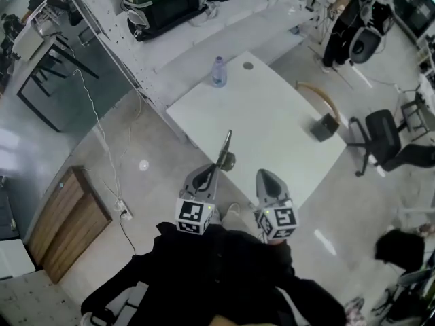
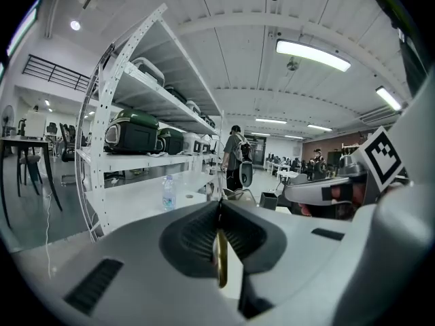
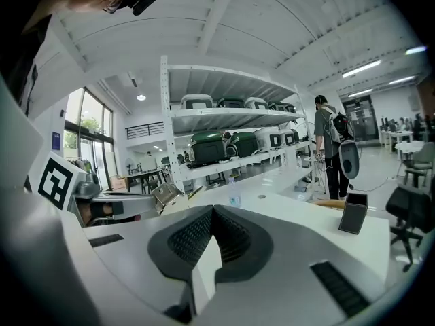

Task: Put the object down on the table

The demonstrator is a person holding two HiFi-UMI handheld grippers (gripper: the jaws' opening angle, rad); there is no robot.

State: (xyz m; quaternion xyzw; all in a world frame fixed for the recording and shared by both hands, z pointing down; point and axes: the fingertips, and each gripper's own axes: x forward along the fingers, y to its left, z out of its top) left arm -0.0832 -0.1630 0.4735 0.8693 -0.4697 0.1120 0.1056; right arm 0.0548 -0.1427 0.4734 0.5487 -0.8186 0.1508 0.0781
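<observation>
My left gripper [image 1: 216, 170] is shut on a thin metal utensil [image 1: 225, 148] and holds it in the air over the near edge of the white table [image 1: 272, 124]. Its blade points away from me. In the left gripper view the utensil [image 2: 219, 258] shows edge-on as a brass-coloured strip pinched between the jaws. The right gripper view shows it as a flat metal piece [image 3: 168, 195] sticking out of the left gripper [image 3: 139, 202]. Beside it, my right gripper [image 1: 264, 176] hangs shut with nothing in it; its jaws meet in the right gripper view [image 3: 213, 210].
On the table stand a water bottle [image 1: 218, 71] at the far edge, a small black box [image 1: 325, 126] at the right edge and a curved wooden piece [image 1: 319, 92]. An office chair [image 1: 382, 138] is at the right. White shelving [image 2: 129, 124] runs behind; a person [image 1: 340, 19] stands there.
</observation>
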